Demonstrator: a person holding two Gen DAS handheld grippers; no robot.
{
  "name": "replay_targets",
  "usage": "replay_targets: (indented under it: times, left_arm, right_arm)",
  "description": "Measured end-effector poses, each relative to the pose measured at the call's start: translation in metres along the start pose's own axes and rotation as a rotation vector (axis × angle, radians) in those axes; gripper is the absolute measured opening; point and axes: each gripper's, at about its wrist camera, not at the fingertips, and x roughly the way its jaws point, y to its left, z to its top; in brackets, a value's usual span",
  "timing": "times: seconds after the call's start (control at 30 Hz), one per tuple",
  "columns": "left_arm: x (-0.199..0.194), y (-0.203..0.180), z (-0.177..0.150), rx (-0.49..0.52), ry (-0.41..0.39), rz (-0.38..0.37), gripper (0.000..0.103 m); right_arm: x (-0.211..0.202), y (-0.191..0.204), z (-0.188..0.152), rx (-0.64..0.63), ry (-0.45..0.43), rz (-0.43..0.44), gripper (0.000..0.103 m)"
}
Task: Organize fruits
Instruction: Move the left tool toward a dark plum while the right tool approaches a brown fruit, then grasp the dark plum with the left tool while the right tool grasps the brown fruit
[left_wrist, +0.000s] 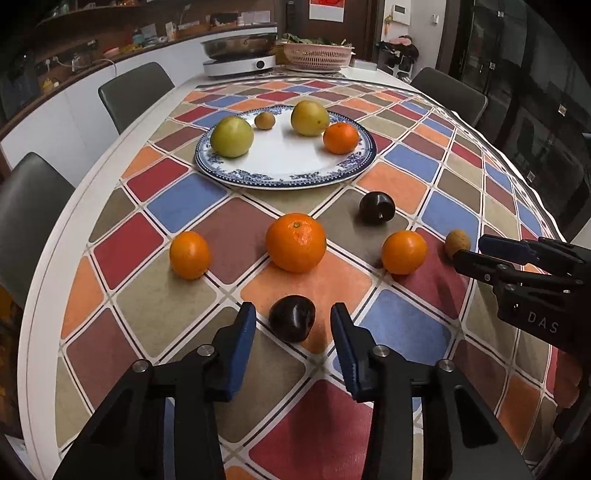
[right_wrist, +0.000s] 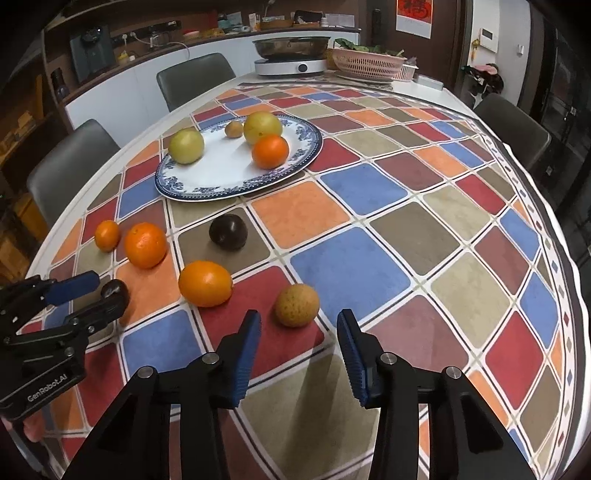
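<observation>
Right wrist view: "GenRobot.AI" printed at 9 o'clock on your left gripper (right_wrist: 94, 295). Your right gripper (right_wrist: 297, 332) gapes before a round speckled brown fruit (right_wrist: 296, 305). Left's ribbed blue pads straddle a glossy dark plum (left_wrist: 291, 317), apart.

On the body of my right tongs (left_wrist: 466, 246), at about 3 o'clock in the left wrist view, I read the pale letters "DAS" (the word runs off the frame edge). On the body of my left tongs (right_wrist: 99, 290), at about 8 o'clock in the right wrist view, white lettering spells "GenRobot.AI". A red wall poster (right_wrist: 413, 11) at 1 o'clock carries a dark character I cannot make out.
</observation>
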Motion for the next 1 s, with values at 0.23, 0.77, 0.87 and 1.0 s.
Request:
replay_targets:
  times: [0.23, 0.77, 0.87, 1.0]
  left_arm:
    - [0.007, 0.001, 0.000, -0.006, 0.023, -0.002, 0.030]
    - [0.001, 0.001, 0.002, -0.015, 0.007, -0.014, 0.028]
    - [-0.006, 0.001, 0.003, -0.015, -0.009, -0.017, 0.028]
    - [-0.015, -0.001, 0.004, -0.016, -0.028, -0.020, 0.028]
  right_arm:
    - [0.006, -0.001, 0.001, -0.001, 0.008, 0.003, 0.036]
    - [0.008, 0.004, 0.005, -0.016, -0.005, 0.011, 0.029]
    - [0.001, 0.004, 0.004, -0.013, -0.017, 0.018, 0.029]
    - [-0.006, 0.004, 0.002, -0.013, -0.032, 0.024, 0.029]
